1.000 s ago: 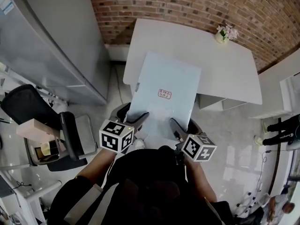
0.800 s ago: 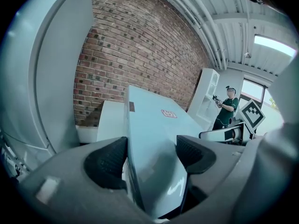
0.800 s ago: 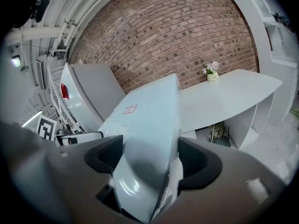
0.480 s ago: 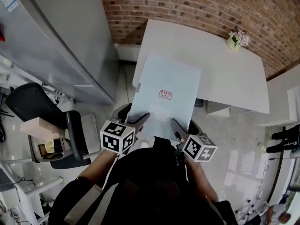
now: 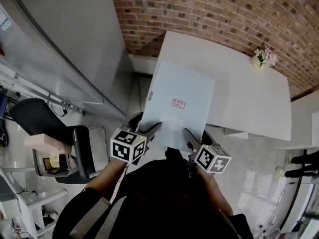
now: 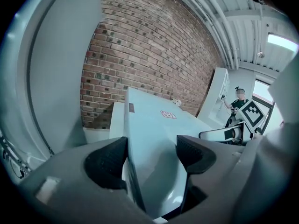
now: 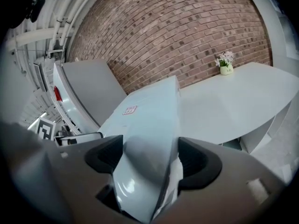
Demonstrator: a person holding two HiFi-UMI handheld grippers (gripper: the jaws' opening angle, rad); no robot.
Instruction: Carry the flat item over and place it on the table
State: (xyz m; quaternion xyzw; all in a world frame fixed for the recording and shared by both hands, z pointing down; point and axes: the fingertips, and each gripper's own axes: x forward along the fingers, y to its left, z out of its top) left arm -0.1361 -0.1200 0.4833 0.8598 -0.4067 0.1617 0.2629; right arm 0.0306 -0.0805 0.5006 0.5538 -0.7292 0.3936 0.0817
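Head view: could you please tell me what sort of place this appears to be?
Probably an office or workshop-style room rather than a home: a plain white table stands against a bare brick wall, with a black office chair and a tall grey cabinet on a glossy pale floor.

red brick wall (image 5: 224, 9) behind; glossy pale floor (image 5: 251, 176); black chair (image 5: 39, 119) left; tall grey unit (image 5: 65, 39), maybe fridge.

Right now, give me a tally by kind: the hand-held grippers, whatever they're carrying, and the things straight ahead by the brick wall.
flat panel, pale blue: 1
hand-held grippers: 2, the left hand-held gripper and the right hand-held gripper, each shut on the flat panel's near edge
white table: 1
flower pot on the table's far corner: 1
total: 5
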